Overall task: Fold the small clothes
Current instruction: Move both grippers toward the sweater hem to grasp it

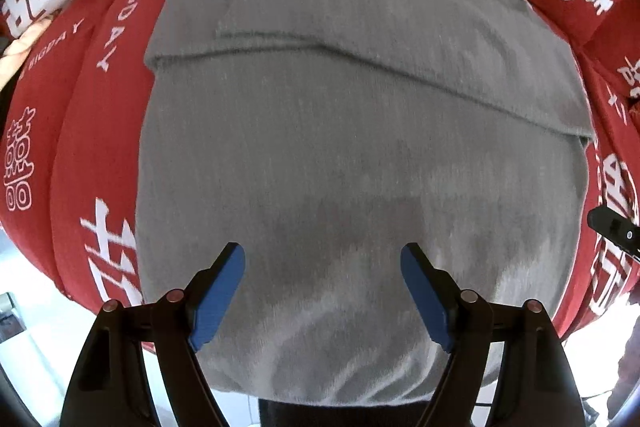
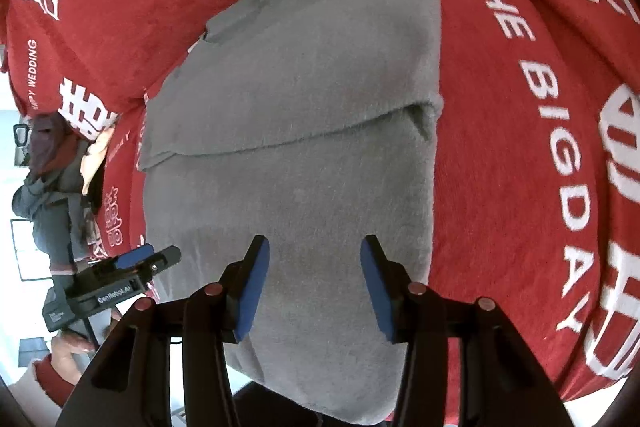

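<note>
**Grey Top Lay Half-Folded on Red Cover as Both Grippers Hovered Empty**

A small grey knit top [image 1: 352,131] lay flat on a red cover [image 1: 72,155] printed with white characters and the words "THE BIG DAY", its neckline at the far end and its sleeves already turned in across the chest, forming a fold line over the body. The hem end hung slightly over the near edge of the padded surface. In the left wrist view, the left gripper [image 1: 323,291] pointed down over the lower part of the garment, its blue-padded jaws spread wide with only cloth seen beyond them, nothing pinched. In the right wrist view, the right gripper [image 2: 315,287] sat above the same lower section, its jaws parted to a narrower gap and likewise holding nothing. The left gripper [image 2: 120,279] also showed at the garment's left edge there, carried by a hand [image 2: 72,347] in a red cuff.
</note>
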`<state>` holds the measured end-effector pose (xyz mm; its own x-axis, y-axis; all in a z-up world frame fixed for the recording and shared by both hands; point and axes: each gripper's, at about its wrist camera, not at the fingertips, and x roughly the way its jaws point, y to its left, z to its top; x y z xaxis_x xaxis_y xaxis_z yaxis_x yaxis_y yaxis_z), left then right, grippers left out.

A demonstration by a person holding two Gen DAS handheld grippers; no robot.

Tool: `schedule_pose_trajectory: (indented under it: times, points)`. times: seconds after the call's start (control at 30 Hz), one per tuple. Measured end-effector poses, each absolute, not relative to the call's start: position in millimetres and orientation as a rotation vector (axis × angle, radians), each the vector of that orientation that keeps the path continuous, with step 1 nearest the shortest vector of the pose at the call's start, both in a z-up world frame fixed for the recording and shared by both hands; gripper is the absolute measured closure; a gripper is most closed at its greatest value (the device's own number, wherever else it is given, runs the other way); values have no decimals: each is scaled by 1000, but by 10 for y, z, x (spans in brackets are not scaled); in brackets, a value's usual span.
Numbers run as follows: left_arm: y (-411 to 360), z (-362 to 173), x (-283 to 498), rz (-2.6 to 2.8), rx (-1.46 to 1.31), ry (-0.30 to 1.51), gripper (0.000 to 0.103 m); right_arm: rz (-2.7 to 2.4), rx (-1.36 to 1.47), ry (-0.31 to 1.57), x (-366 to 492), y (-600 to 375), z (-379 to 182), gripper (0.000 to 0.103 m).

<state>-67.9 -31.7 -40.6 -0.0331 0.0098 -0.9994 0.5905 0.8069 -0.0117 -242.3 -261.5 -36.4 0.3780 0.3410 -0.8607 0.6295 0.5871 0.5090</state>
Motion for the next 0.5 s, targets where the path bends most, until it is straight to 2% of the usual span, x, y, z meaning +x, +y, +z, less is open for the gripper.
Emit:
schedule_pose_trajectory:
  times: [0.2,0.5]
  points:
    - [-173,-367,-822,-529,515,1538,22,-248,1032,1209,-2531,-2452,-394,51]
    - [519,-342,-851,-557,464,1541,22,-268,1021,1242,-2656,-1856,-371,51]
